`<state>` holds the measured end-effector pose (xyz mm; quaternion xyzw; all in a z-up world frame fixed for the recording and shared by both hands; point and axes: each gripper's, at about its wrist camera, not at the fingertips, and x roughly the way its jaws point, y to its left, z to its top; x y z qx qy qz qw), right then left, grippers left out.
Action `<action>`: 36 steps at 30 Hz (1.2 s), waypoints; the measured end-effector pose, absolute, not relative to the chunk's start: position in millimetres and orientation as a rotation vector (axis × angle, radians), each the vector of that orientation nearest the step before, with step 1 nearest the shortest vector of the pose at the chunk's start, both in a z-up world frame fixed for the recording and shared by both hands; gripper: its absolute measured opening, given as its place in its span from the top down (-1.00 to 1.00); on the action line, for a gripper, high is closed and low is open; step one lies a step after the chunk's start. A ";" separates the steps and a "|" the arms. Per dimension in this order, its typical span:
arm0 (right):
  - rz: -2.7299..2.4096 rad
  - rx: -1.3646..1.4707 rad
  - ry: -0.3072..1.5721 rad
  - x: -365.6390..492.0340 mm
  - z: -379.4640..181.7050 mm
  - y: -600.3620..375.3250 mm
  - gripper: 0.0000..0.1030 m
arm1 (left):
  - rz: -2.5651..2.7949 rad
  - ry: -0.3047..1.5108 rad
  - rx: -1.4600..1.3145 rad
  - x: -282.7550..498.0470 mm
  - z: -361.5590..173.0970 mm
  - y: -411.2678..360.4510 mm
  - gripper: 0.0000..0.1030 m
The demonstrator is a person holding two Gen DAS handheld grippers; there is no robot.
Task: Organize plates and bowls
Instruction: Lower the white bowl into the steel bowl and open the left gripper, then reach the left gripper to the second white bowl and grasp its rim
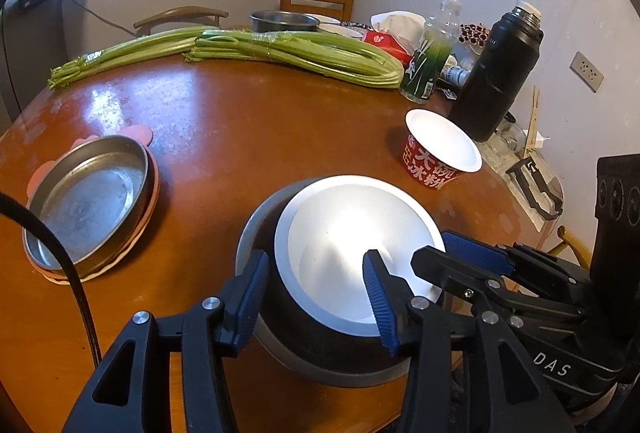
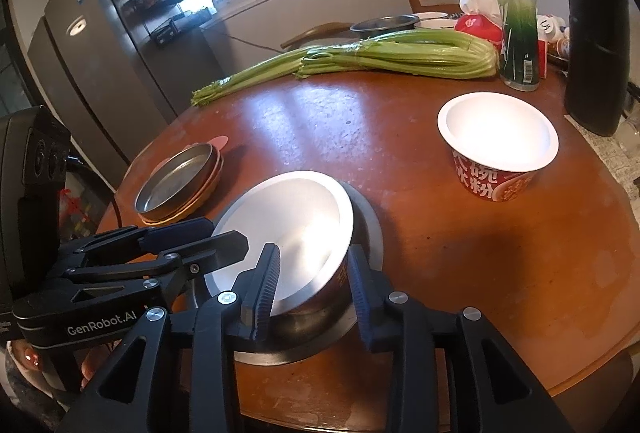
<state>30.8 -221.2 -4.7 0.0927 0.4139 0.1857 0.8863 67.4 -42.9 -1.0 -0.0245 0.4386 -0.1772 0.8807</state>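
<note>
we have the white paper bowl with red print (image 1: 352, 253) nested in the round steel bowl (image 1: 256, 229) on the brown bench (image 1: 224, 137). left gripper (image 1: 316, 297) and right gripper (image 2: 314, 285) fingers straddle its rim, slightly apart, unclamped. we'd withdraw straight, avoiding tipping.

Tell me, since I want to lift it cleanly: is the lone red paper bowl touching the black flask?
Apart. The right wrist view shows a strip of table between the red paper bowl rim and the black flask.
</note>
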 end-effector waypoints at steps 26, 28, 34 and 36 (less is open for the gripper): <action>0.221 0.254 0.761 72.9 22.4 -306.2 0.28 | -0.443 0.888 0.037 132.6 33.5 -122.1 0.01; 0.181 0.258 0.772 81.8 22.7 -321.5 0.28 | -0.448 0.901 0.037 144.3 32.6 -131.6 0.01; 0.098 0.261 0.819 105.1 10.2 -349.5 0.27 | -0.475 0.956 0.027 170.6 21.1 -152.2 0.01; 0.081 0.260 0.839 112.3 4.0 -353.5 0.27 | -0.479 0.976 0.027 178.0 16.2 -157.8 0.01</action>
